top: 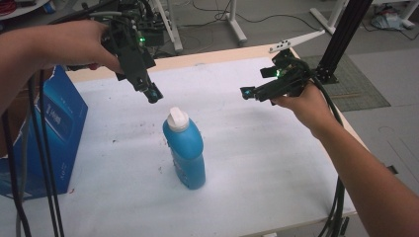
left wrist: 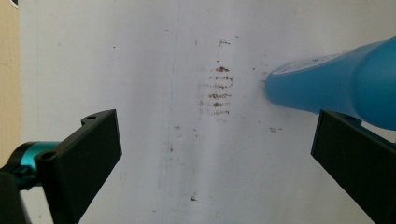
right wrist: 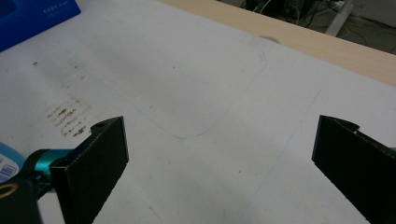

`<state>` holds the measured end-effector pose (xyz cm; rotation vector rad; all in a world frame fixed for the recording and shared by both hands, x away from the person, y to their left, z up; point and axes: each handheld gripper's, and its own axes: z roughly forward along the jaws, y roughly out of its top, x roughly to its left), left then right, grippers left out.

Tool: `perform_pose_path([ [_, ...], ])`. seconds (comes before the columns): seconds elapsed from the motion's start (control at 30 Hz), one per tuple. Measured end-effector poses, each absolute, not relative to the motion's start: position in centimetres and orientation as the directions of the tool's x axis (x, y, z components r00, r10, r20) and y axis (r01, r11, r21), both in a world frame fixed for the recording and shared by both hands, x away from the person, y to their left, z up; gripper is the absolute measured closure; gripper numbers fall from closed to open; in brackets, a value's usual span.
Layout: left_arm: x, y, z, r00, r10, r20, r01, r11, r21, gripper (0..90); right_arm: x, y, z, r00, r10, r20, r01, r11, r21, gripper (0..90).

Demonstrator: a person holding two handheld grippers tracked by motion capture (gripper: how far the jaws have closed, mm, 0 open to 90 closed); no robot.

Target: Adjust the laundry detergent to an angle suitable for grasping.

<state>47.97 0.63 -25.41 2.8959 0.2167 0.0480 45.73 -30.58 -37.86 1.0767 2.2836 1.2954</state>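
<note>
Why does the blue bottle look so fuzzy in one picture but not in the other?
In the left gripper view the blue bottle sits close to the camera, so it blurs; in the high view it stands sharper, with soft, even light and only a faint shadow on the white table.

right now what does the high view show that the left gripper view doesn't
The high view takes in the whole blue bottle standing upright with its white cap, the blue box at the table's left edge, and both open grippers, left gripper and right gripper, held above the white table on either side of the bottle. The left gripper view gives a close look at brown smudges on the table between its wide-open jaws. Both share the blue bottle, the white table and the left gripper.
</note>
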Motion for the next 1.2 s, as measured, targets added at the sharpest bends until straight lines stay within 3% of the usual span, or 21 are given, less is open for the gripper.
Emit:
perform_pose_path([
  [0.63,47.8,1.2,-25.6,0.987,0.158,0.012,0.151,-0.96,0.237,1.7,41.1,-31.0,-40.3,-0.593,0.795,0.123,0.396,0.155,0.905,2.8],
  [0.9,47.6,1.5,-25.7,0.987,0.158,0.012,0.151,-0.96,0.234,1.7,37.7,-30.5,-41.0,-0.56,0.823,0.097,0.332,0.116,0.936,2.8],
  [1.2,47.6,1.9,-25.9,0.986,0.165,0.013,0.158,-0.96,0.23,1.7,35.2,-29.9,-41.2,-0.537,0.838,0.1,0.332,0.1,0.938,2.8],
])
